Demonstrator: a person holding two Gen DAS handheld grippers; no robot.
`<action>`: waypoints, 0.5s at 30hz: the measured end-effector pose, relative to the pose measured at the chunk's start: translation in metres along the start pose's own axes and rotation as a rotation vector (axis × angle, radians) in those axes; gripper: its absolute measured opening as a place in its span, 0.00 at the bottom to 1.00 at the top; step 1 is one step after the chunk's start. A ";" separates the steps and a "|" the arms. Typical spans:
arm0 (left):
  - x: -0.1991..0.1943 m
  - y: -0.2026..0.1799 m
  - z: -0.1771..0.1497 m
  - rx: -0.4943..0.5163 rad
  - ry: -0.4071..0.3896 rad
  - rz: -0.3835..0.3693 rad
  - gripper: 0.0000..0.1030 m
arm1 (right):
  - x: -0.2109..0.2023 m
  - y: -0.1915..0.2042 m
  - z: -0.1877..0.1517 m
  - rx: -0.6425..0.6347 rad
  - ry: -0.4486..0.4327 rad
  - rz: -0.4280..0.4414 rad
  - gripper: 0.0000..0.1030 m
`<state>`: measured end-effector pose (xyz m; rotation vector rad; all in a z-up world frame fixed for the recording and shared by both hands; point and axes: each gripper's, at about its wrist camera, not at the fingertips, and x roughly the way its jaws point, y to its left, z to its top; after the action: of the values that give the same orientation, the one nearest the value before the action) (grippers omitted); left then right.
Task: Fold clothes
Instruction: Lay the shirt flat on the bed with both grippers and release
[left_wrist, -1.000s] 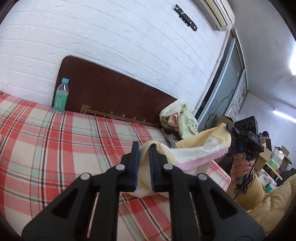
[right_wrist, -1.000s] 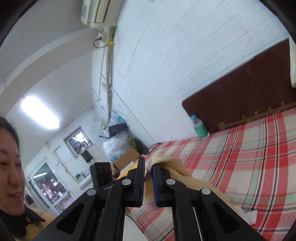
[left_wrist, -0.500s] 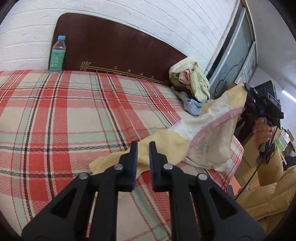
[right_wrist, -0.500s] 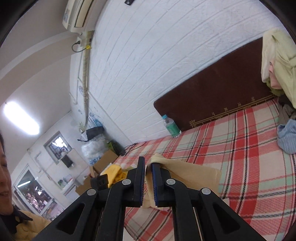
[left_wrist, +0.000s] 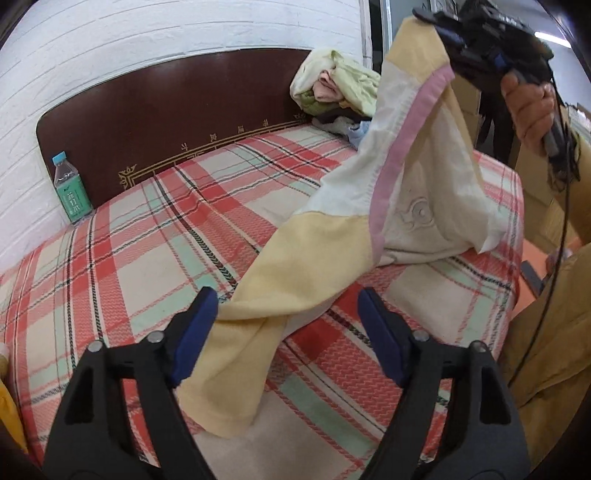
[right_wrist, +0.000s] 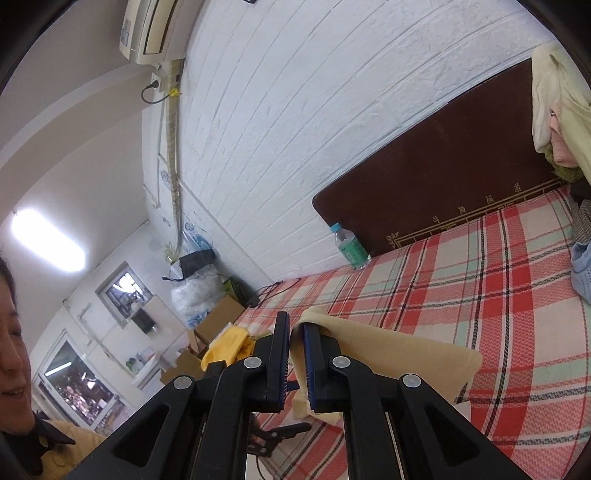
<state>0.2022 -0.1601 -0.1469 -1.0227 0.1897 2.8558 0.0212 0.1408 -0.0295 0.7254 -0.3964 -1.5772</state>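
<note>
The left gripper (left_wrist: 286, 334) is spread wide and grips nothing; one end of the yellow garment (left_wrist: 325, 254) lies slack on the plaid bed (left_wrist: 122, 258) between its fingers, trailing to about 6 o'clock. From there the garment's long axis climbs toward 1 o'clock, up to the right gripper (left_wrist: 448, 35), which holds the other end well above the bed. In the right wrist view the right gripper (right_wrist: 294, 363) is clenched on the garment's (right_wrist: 388, 347) edge, the cloth draping off toward 3 o'clock. The free end is nearest the left gripper, so regrasping it likely falls to that hand, closing straight ahead. A clothes pile (left_wrist: 340, 85) sits at 12 o'clock by the headboard (left_wrist: 166, 110).
</note>
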 end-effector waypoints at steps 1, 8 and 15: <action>0.006 0.002 0.001 0.019 0.021 0.006 0.39 | 0.002 -0.001 0.003 -0.003 -0.002 -0.005 0.07; 0.004 0.056 0.033 -0.118 -0.013 0.112 0.06 | 0.013 -0.005 0.023 -0.026 -0.012 -0.040 0.07; -0.016 0.110 0.098 -0.215 -0.128 0.193 0.05 | 0.028 -0.015 0.053 -0.047 -0.026 -0.087 0.07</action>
<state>0.1381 -0.2549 -0.0525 -0.8952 -0.0321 3.1611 -0.0248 0.1069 -0.0063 0.6943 -0.3503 -1.6739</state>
